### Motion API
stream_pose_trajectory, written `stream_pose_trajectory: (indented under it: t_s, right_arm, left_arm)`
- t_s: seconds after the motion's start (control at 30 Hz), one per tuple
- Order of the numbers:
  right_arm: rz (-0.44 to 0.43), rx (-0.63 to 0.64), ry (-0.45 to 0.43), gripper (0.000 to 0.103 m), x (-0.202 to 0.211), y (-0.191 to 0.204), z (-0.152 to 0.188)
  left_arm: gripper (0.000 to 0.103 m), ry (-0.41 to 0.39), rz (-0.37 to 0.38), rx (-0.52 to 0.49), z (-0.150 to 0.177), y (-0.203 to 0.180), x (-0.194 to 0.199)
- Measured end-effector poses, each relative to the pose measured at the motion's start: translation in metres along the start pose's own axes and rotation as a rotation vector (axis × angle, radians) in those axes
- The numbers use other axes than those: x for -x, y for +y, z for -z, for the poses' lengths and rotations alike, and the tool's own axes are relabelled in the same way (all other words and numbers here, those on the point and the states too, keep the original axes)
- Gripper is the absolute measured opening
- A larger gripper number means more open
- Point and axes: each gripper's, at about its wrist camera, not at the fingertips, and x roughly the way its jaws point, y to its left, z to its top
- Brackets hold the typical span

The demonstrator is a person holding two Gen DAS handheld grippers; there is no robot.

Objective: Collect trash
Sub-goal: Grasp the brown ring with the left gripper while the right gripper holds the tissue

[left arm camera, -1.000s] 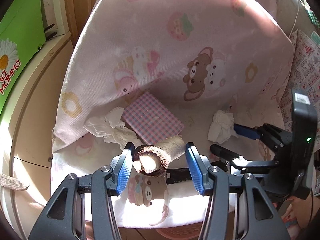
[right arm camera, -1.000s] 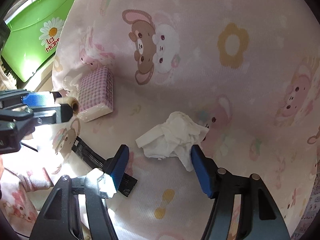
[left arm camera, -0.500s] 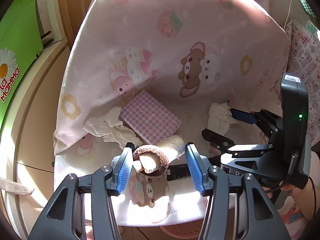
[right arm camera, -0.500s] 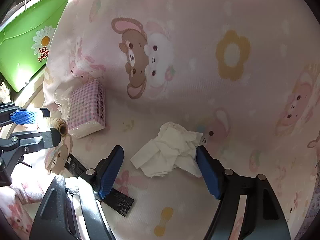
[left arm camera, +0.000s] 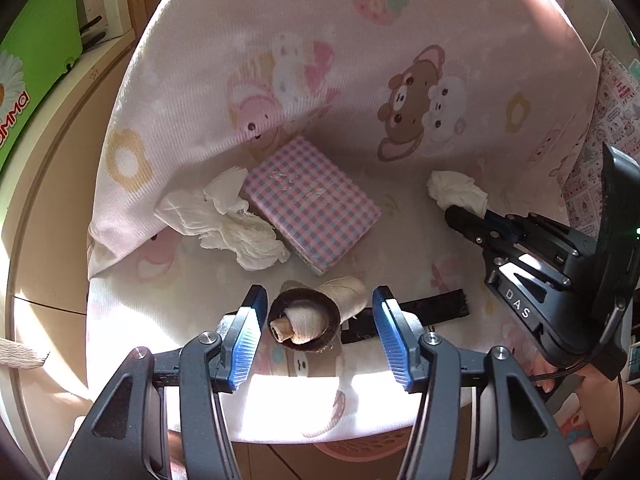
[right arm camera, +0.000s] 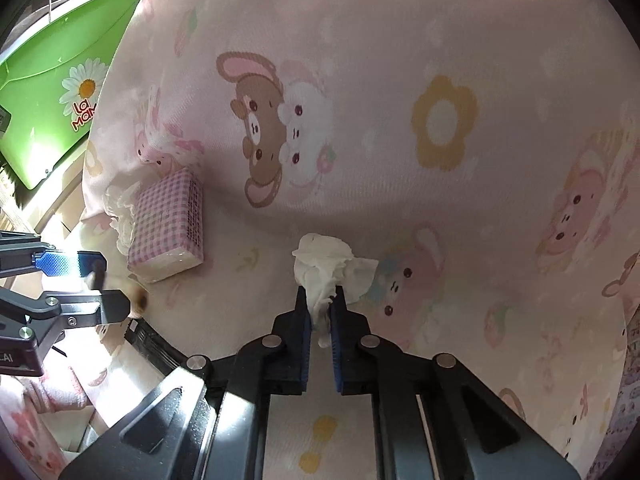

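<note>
On the cartoon-print cloth (left arm camera: 192,80), a second crumpled tissue (left arm camera: 224,224) is left lying against the checked tissue pack (left arm camera: 308,204), while the first tissue wad (right arm camera: 324,268), well right of the pack, has just been clamped in the right gripper (right arm camera: 320,312), and the left gripper (left arm camera: 316,320) is held half open around a twine spool (left arm camera: 308,316), untouched.

The right tongs (right arm camera: 320,312) have just closed and pinch a crumpled white tissue (right arm camera: 326,268) on the pink cartoon-print cloth (right arm camera: 440,208); a pink gingham tissue pack (right arm camera: 168,224) lies well left.

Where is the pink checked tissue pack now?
The pink checked tissue pack lies on the cartoon-print cloth in the left wrist view's centre, a crumpled tissue touching its left side.
</note>
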Motion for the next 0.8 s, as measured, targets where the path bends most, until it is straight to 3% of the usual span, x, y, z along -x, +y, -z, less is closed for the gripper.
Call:
stream_pose_trajectory:
  t_s: [0.13, 0.23, 0.33, 0.37, 0.4, 0.53, 0.63, 0.8]
  right_arm:
    - [0.029, 0.052, -0.004, 0.01, 0.005, 0.006, 0.0]
    - [0.046, 0.073, -0.001, 0.01, 0.004, 0.013, 0.004]
    - [0.034, 0.07, -0.004, 0.01, 0.007, 0.015, 0.006]
    - [0.036, 0.073, -0.008, 0.01, 0.008, 0.017, 0.006]
    - [0.041, 0.077, -0.012, 0.01, 0.012, 0.016, 0.009]
    - [0.046, 0.087, -0.014, 0.01, 0.012, 0.019, 0.009]
    - [0.045, 0.089, -0.013, 0.01, 0.012, 0.019, 0.009]
    - [0.05, 0.086, -0.027, 0.01, 0.016, 0.013, 0.008]
  left_arm:
    - [0.064, -0.011, -0.021, -0.001, 0.0, 0.0, 0.0]
    - [0.064, -0.033, -0.053, -0.033, 0.0, -0.007, 0.003]
    - [0.049, -0.034, -0.081, -0.051, 0.0, -0.01, 0.003]
    - [0.033, -0.02, -0.079, -0.051, 0.001, -0.01, 0.001]
    - [0.027, -0.007, -0.08, -0.047, 0.001, -0.011, -0.001]
    - [0.024, -0.016, -0.076, -0.032, 0.001, -0.005, 0.002]
    - [0.002, -0.026, -0.076, -0.031, 0.001, 0.0, 0.007]
    - [0.003, -0.062, -0.075, -0.061, 0.0, -0.001, 0.018]
